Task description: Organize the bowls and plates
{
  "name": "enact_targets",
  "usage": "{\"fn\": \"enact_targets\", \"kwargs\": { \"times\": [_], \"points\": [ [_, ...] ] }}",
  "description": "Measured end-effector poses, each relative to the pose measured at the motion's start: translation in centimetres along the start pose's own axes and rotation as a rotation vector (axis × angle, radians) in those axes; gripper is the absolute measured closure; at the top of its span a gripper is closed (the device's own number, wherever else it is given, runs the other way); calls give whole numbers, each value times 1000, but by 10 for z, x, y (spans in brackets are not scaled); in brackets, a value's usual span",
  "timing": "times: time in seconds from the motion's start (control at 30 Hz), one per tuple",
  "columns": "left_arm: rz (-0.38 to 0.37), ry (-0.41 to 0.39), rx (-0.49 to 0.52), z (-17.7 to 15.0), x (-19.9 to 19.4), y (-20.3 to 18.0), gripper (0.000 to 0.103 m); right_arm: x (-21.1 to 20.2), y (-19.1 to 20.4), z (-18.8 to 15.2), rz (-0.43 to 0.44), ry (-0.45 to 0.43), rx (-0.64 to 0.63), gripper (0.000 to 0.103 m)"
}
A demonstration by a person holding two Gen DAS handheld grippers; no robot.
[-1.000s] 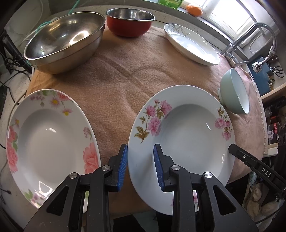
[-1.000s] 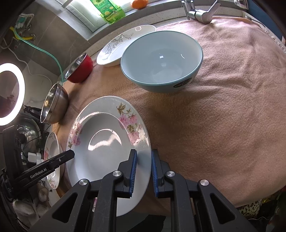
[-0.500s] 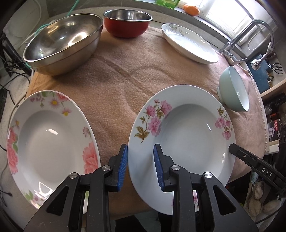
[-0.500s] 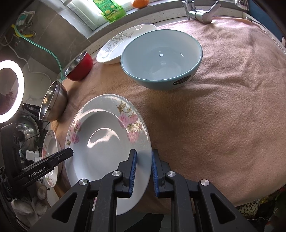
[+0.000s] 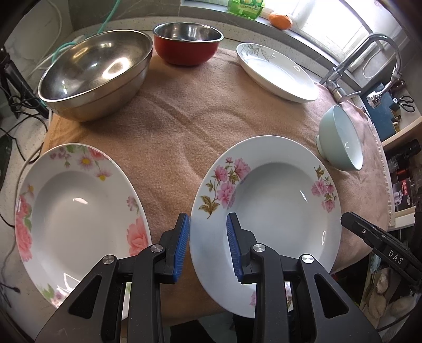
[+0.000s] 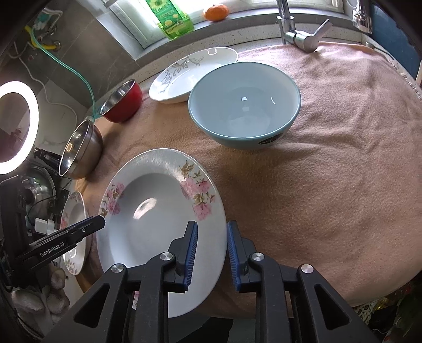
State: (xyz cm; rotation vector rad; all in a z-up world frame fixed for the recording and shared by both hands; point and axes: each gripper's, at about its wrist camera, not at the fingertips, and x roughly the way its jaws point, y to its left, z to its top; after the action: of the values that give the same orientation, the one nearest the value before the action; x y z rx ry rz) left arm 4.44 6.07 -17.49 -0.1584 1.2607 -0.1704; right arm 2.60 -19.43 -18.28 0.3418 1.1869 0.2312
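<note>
A white deep plate with pink flowers (image 5: 277,205) (image 6: 158,211) lies on the brown towel (image 5: 184,118) and overhangs its near edge. My left gripper (image 5: 208,242) straddles the plate's left rim with its blue pads apart and not pressing. My right gripper (image 6: 211,248) straddles the opposite rim; its jaws are opening, and a gap shows on both sides of the rim. A second flowered plate (image 5: 73,211) lies to the left. A pale blue bowl (image 6: 245,105), a large steel bowl (image 5: 97,68), a red bowl (image 5: 187,50) and a leaf-patterned white plate (image 5: 277,71) stand farther back.
A faucet (image 5: 369,52) rises at the towel's far right corner. An orange (image 6: 216,12) and a green bottle (image 6: 168,18) sit on the window sill behind. A ring light (image 6: 15,126) and cables lie off the table's left side.
The right gripper's pads, closed on the plate's rim before, have spread apart and let it go. The left gripper's jaws keep the same gap, and the plate stays in place.
</note>
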Motion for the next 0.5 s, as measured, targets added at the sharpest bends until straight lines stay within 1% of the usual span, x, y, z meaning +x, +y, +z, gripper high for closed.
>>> {"fn": "enact_targets", "kwargs": {
  "times": [0.07,0.17,0.5],
  "points": [
    [1,-9,1,0,-3,-1,75,-2,0,1,-1,-7,-1,77],
    [-10,-22,-1,1,-8,-1,75,-6,-1,2,-8,-19,0,77],
    [-12,-79,-27,-2,-29,3,75,-22,0,5,-17,-67,-22,77]
  ]
}}
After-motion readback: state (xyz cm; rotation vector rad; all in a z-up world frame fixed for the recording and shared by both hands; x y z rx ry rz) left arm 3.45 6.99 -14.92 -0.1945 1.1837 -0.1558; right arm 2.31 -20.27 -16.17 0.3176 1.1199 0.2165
